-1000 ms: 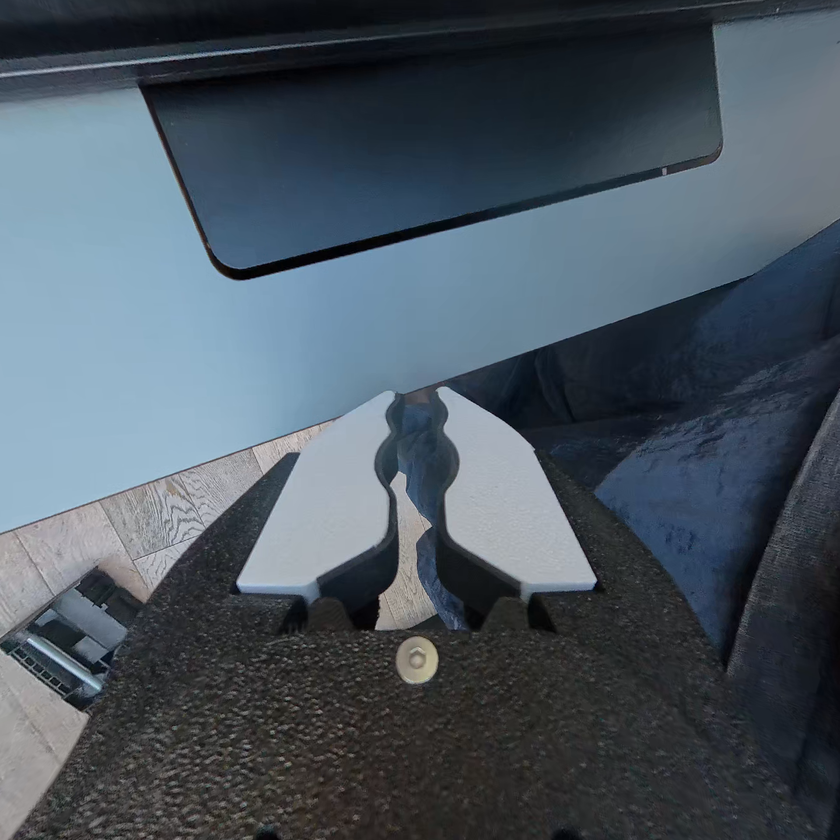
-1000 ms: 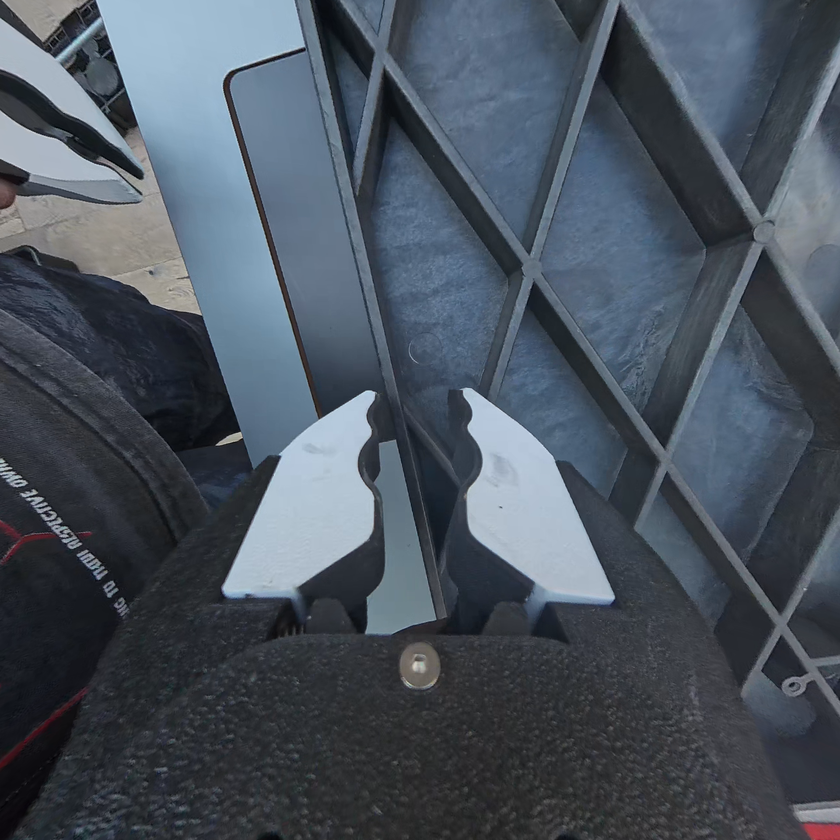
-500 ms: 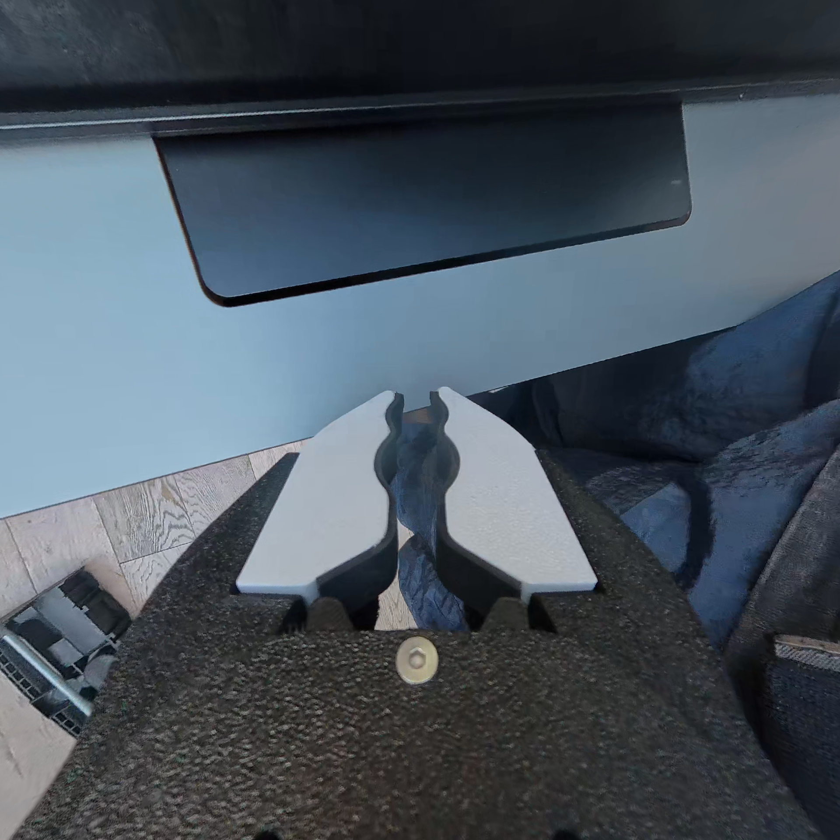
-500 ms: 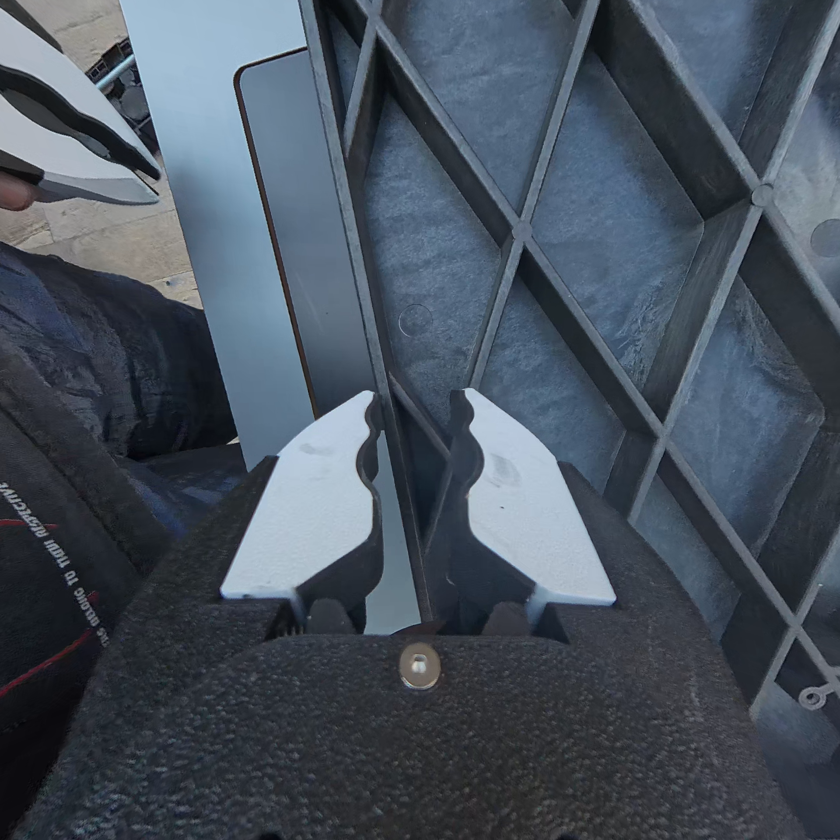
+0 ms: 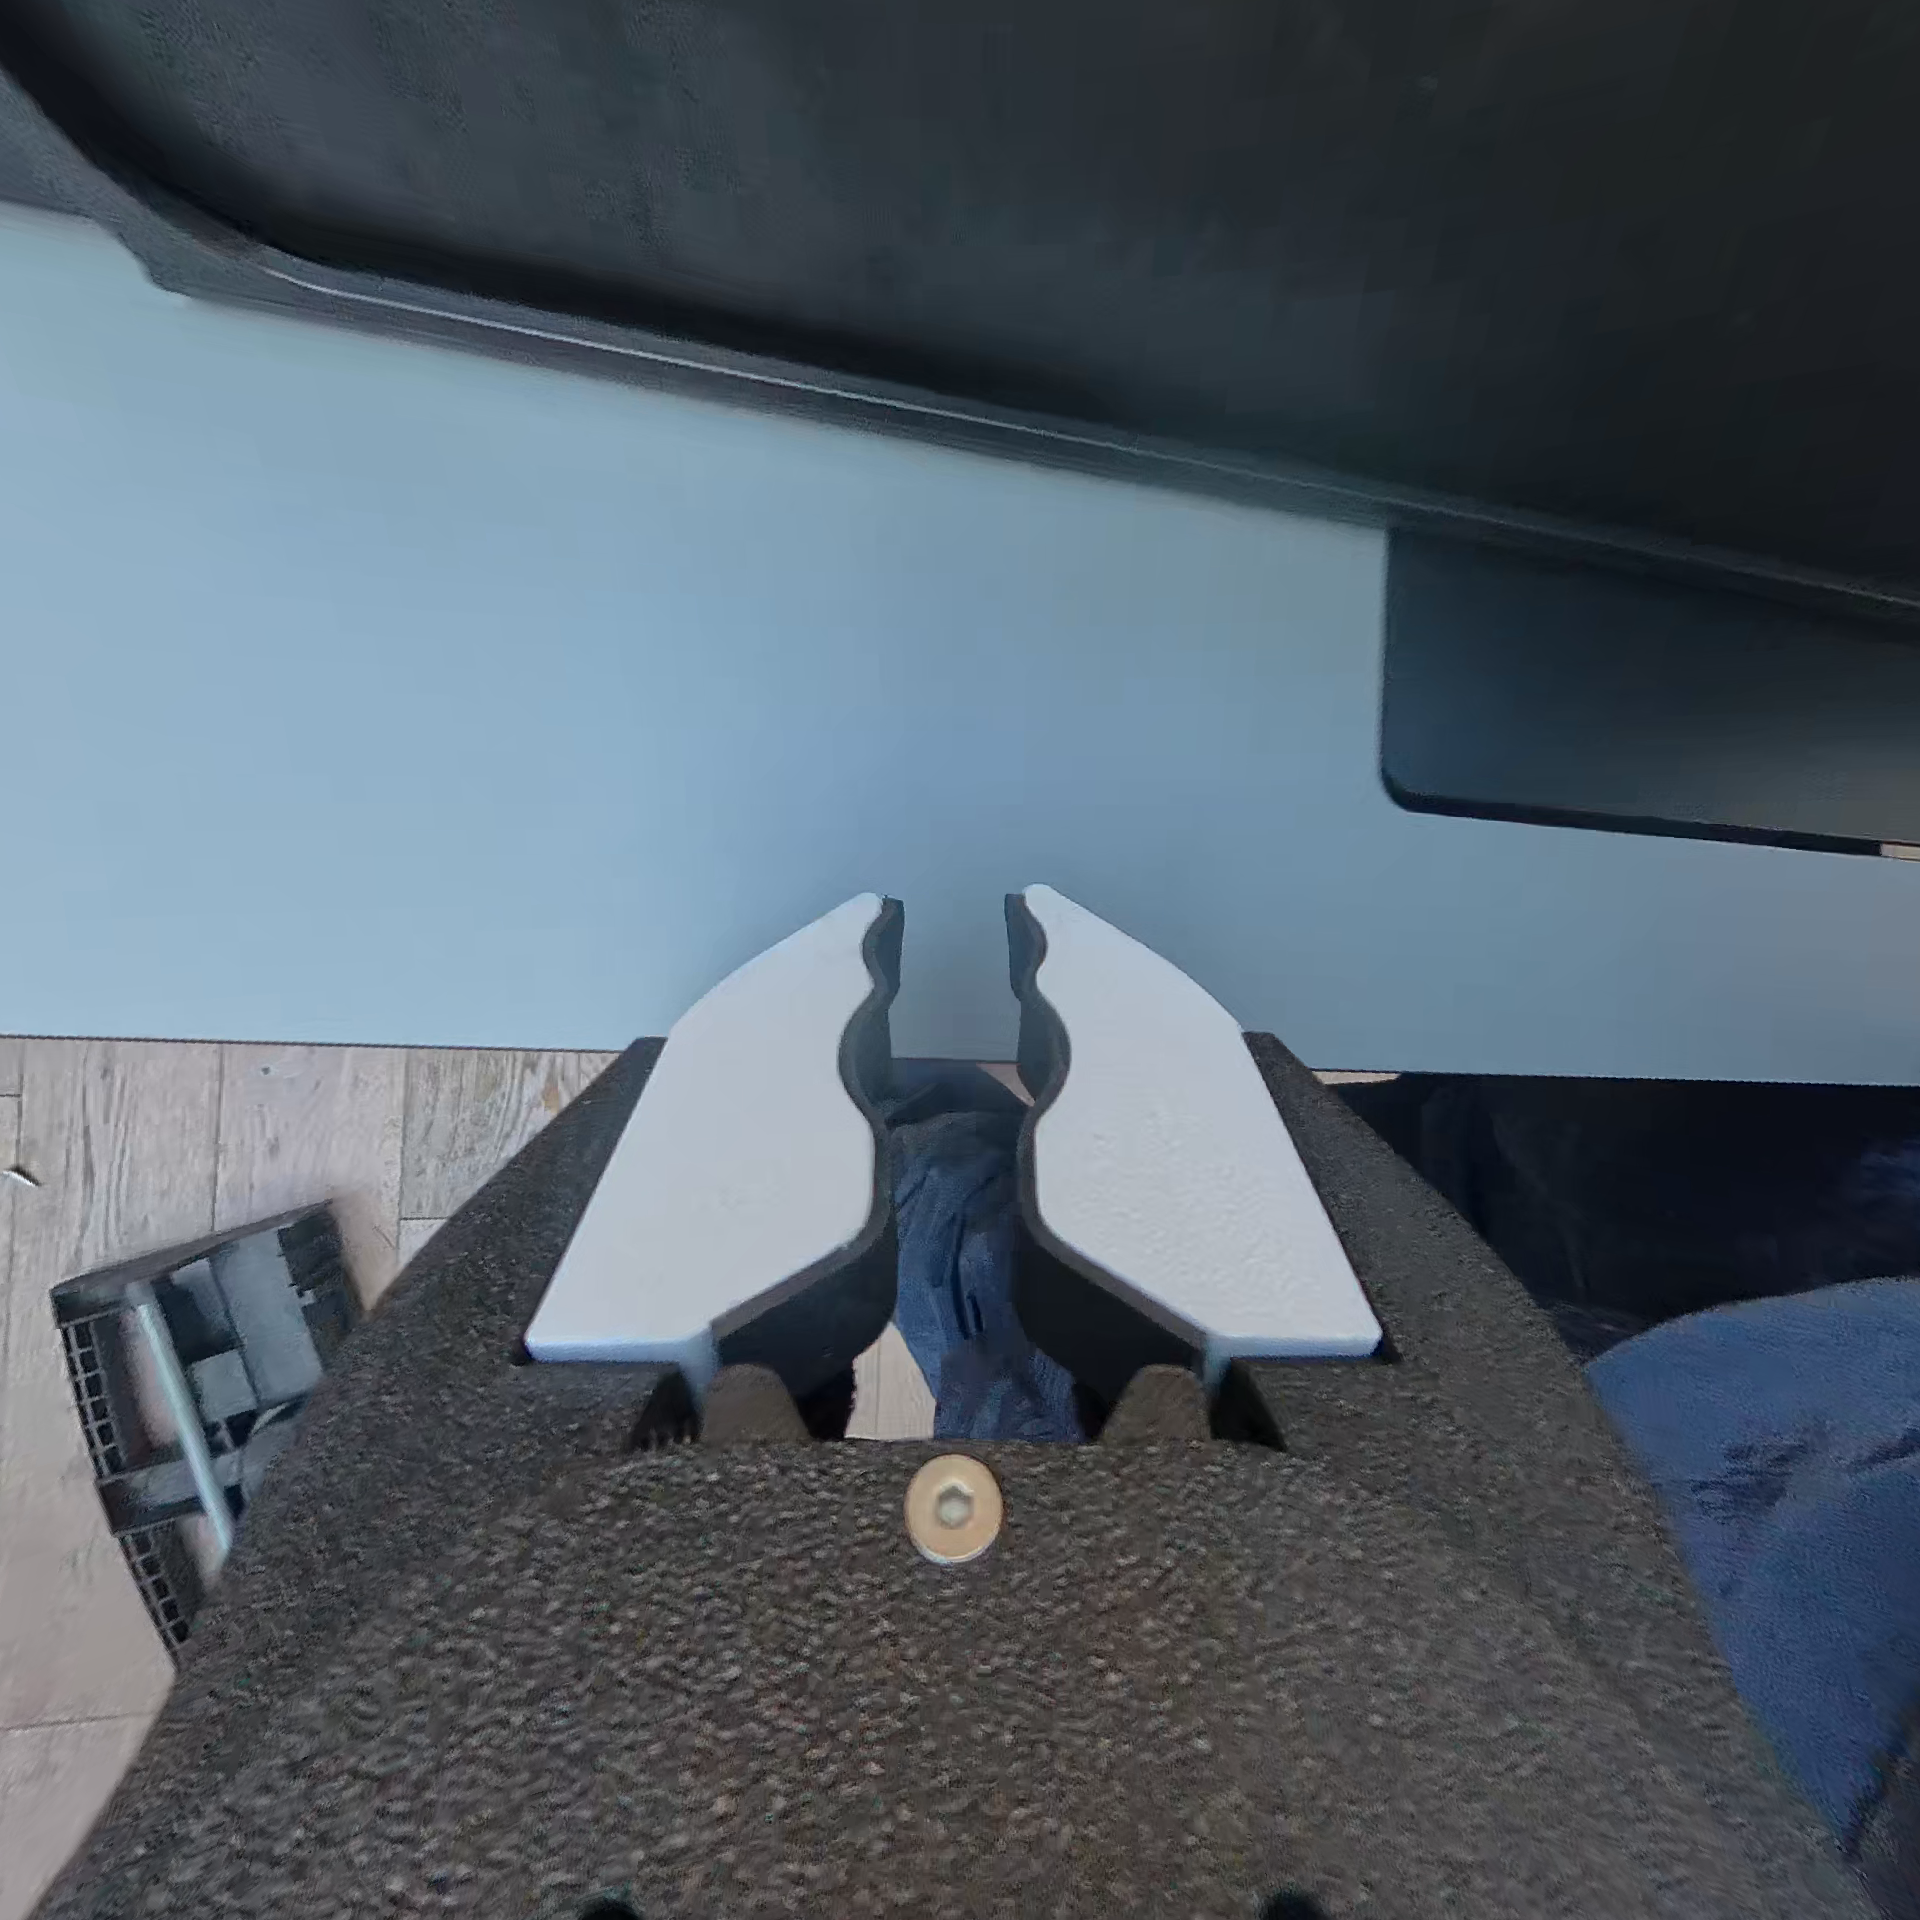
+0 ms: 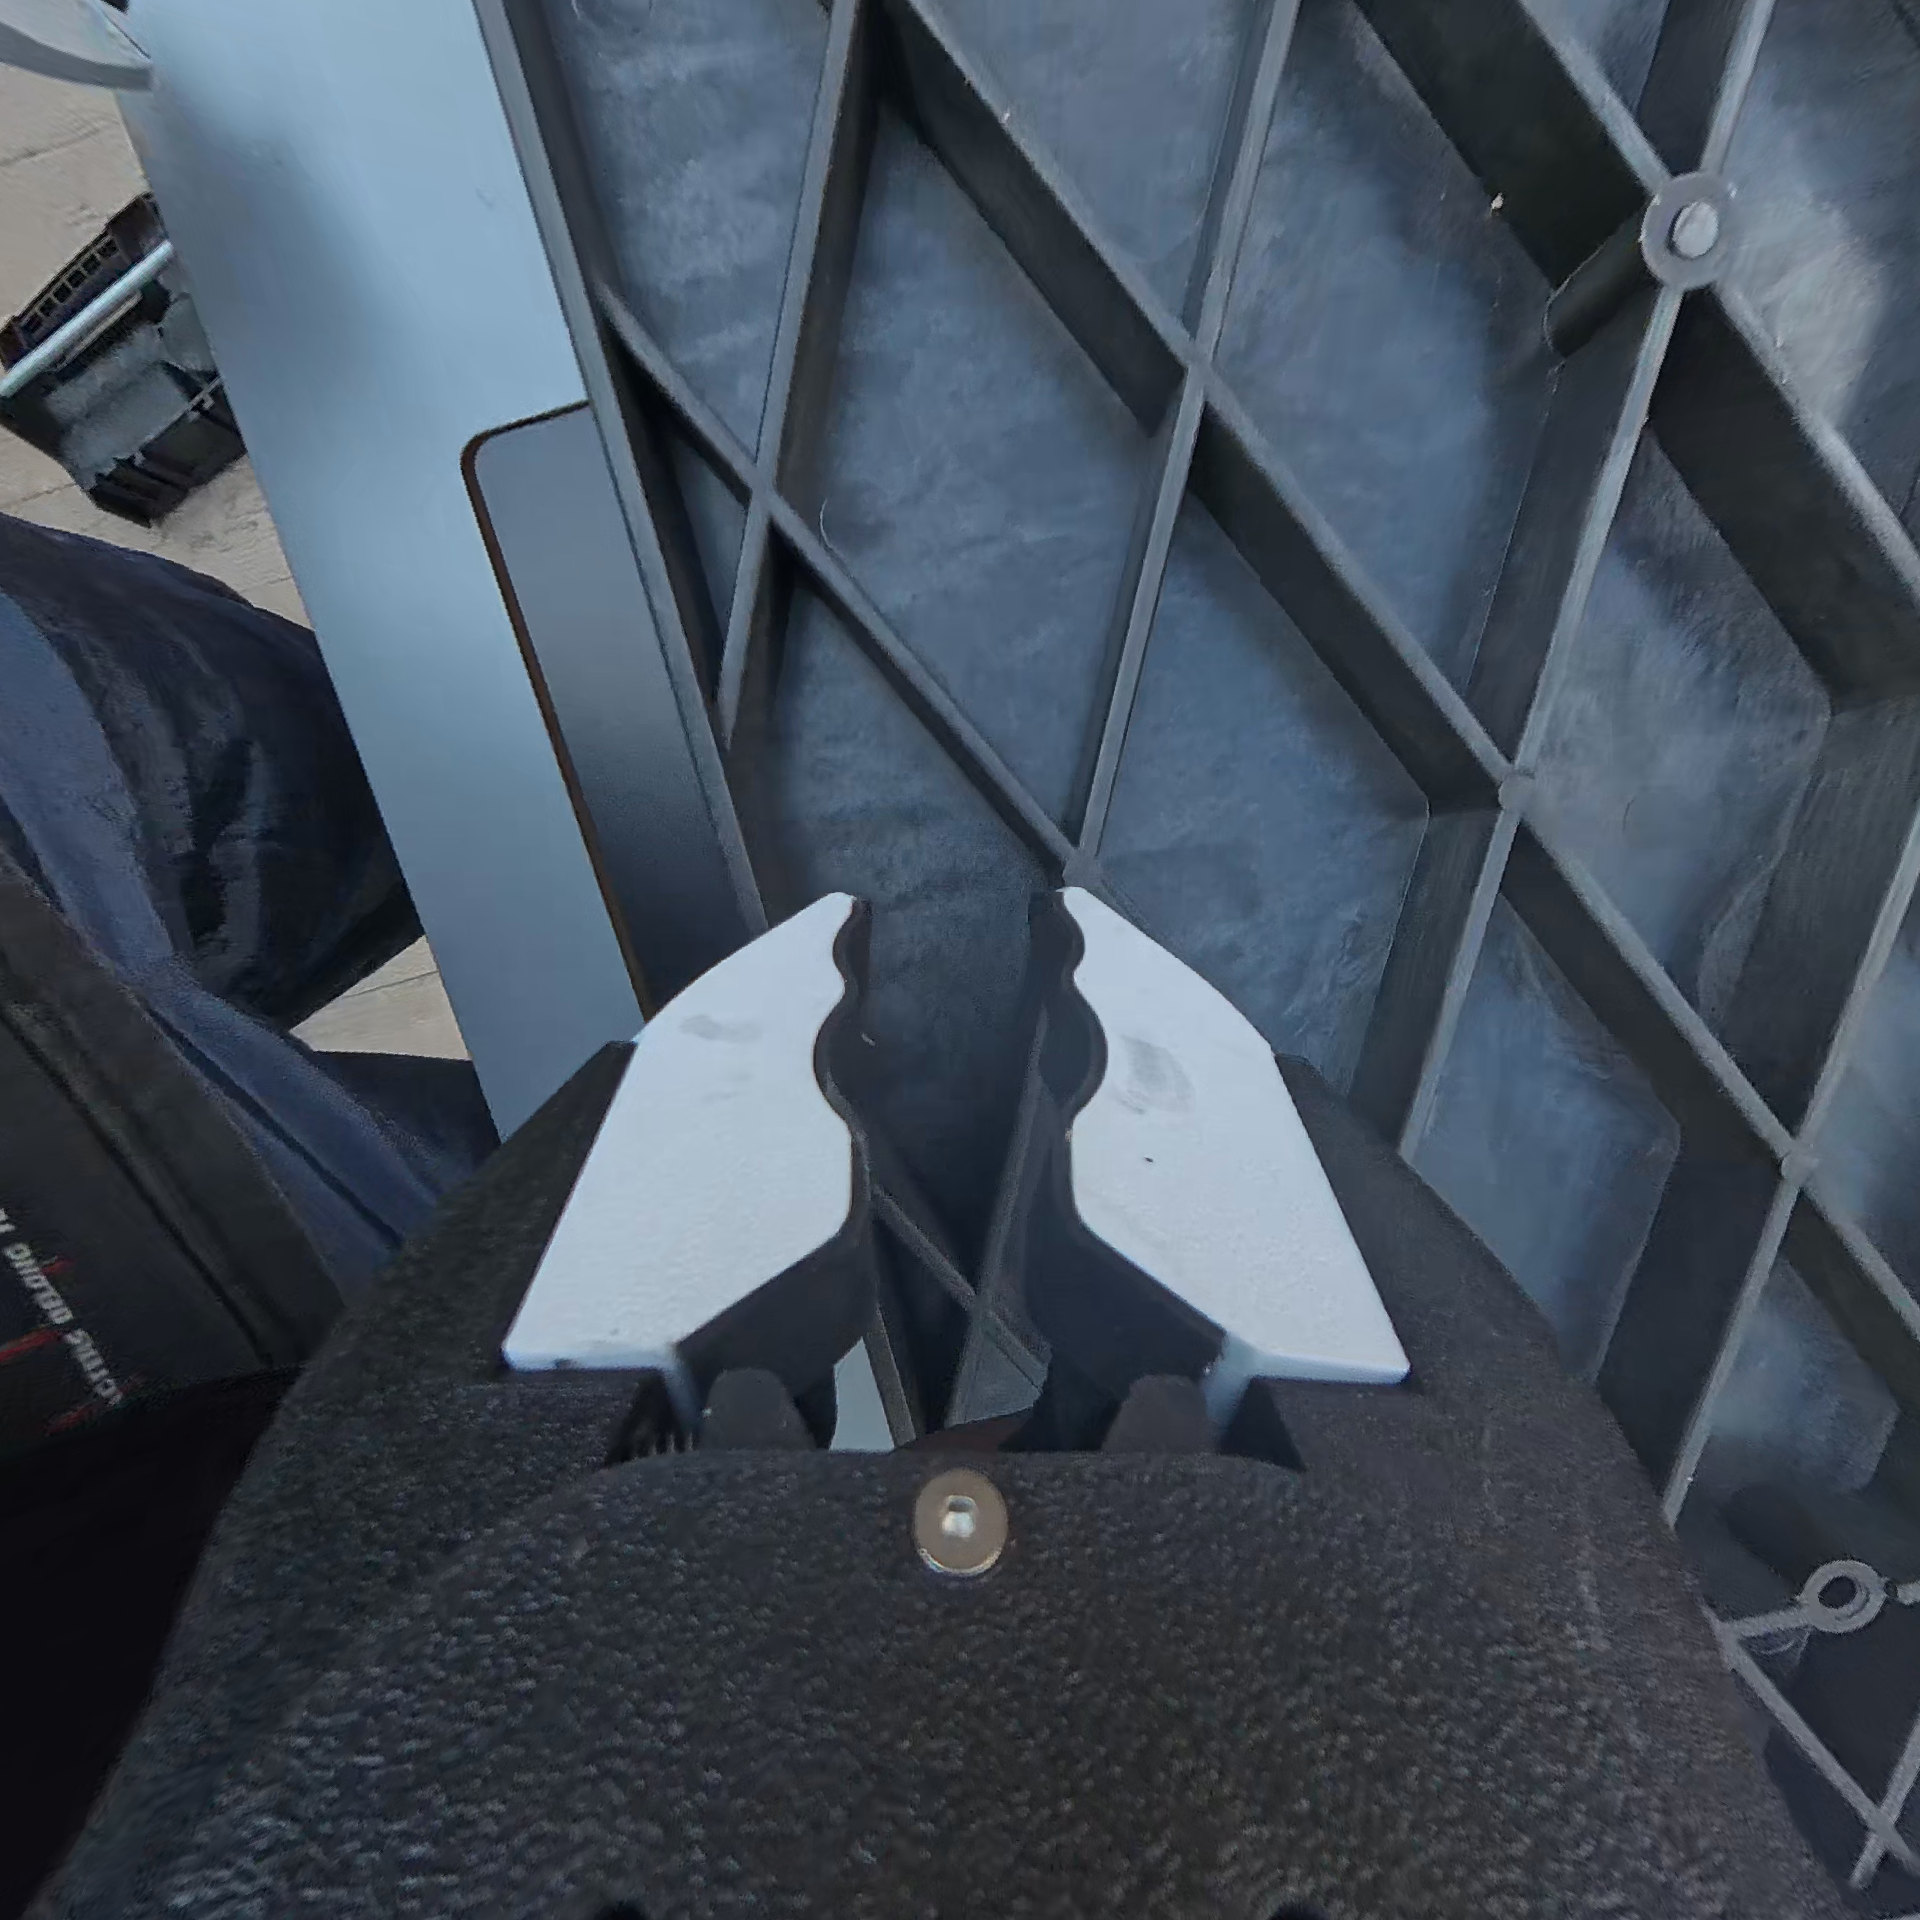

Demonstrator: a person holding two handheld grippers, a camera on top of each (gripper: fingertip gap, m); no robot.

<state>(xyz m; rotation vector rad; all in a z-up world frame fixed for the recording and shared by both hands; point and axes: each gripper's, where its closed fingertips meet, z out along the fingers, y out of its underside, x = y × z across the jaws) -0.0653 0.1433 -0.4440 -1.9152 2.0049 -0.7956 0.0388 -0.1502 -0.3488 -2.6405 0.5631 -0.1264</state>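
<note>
My left gripper is open by a narrow gap and holds nothing. It points at a pale blue-grey metal beam under a dark table underside. Dark blue cloth shows below, between the fingers, not gripped. My right gripper is open and empty. It is close to the ribbed dark plastic underside, with a rib crossing just beyond its tips. The same beam stands to its left. A tip of the left gripper shows at the top left corner of the right wrist view.
A dark metal plate is fixed on the beam; it also shows in the right wrist view. A person's dark blue trousers and black shirt lie close by. A black floor box is set in the wooden floor. About 15 centimeters separates my right fingertips from the dark metal plate.
The left gripper has swung left, so the dark plate slid to the right edge, and its jaws opened slightly. The right gripper moved nearer the ribs; the left gripper nearly left its view.
</note>
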